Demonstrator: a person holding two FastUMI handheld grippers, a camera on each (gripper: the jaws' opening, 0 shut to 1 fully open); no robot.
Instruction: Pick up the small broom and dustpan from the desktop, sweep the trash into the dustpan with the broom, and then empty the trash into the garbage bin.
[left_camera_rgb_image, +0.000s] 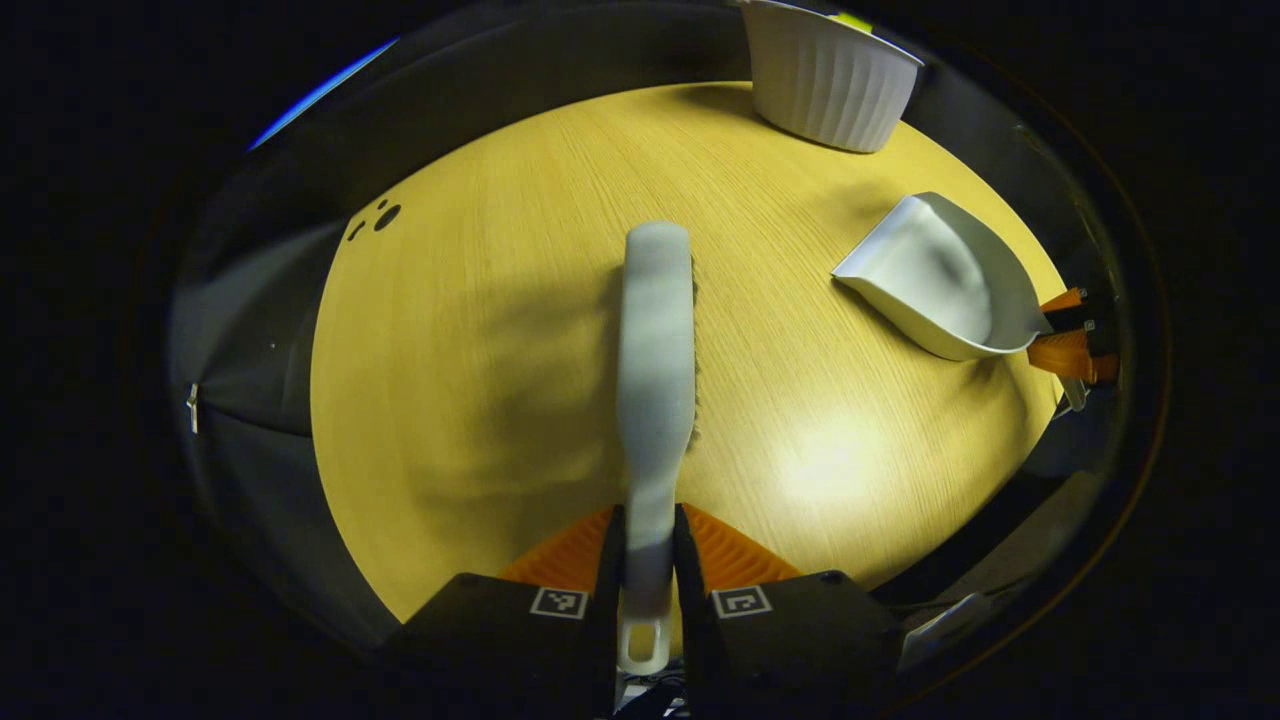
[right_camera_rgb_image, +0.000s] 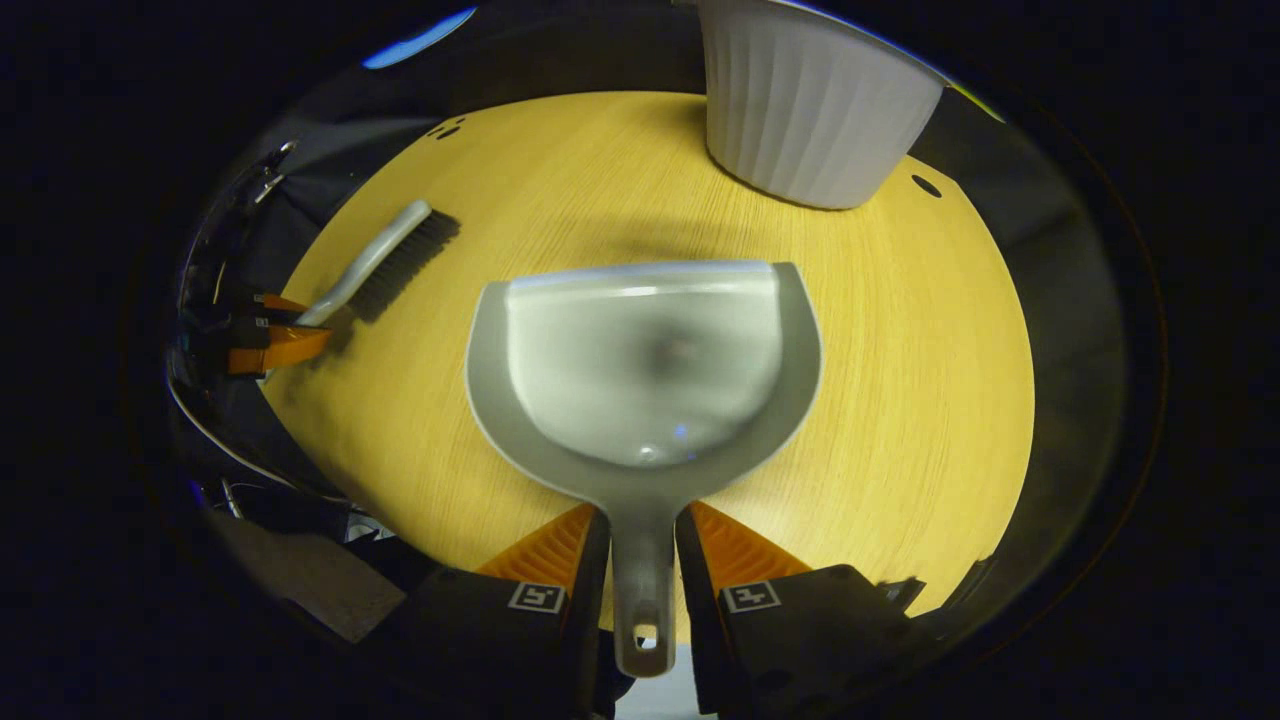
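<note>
In the left gripper view my left gripper (left_camera_rgb_image: 648, 545) is shut on the handle of the small grey broom (left_camera_rgb_image: 656, 350), which reaches forward over the round wooden table (left_camera_rgb_image: 480, 330). My right gripper (right_camera_rgb_image: 642, 545) is shut on the handle of the grey dustpan (right_camera_rgb_image: 645, 360), whose pan looks empty and is held over the table. The dustpan (left_camera_rgb_image: 940, 280) shows at the right of the left gripper view with the right gripper (left_camera_rgb_image: 1072, 330) behind it. The broom (right_camera_rgb_image: 385, 255) and left gripper (right_camera_rgb_image: 265, 335) show at the left of the right gripper view. No trash is visible on the tabletop.
A white ribbed garbage bin (right_camera_rgb_image: 815, 110) stands at the far edge of the table (right_camera_rgb_image: 930, 350), ahead of the dustpan; the bin (left_camera_rgb_image: 825, 75) sits at the top right of the left gripper view. Small dark holes (left_camera_rgb_image: 380, 215) mark the table's far left.
</note>
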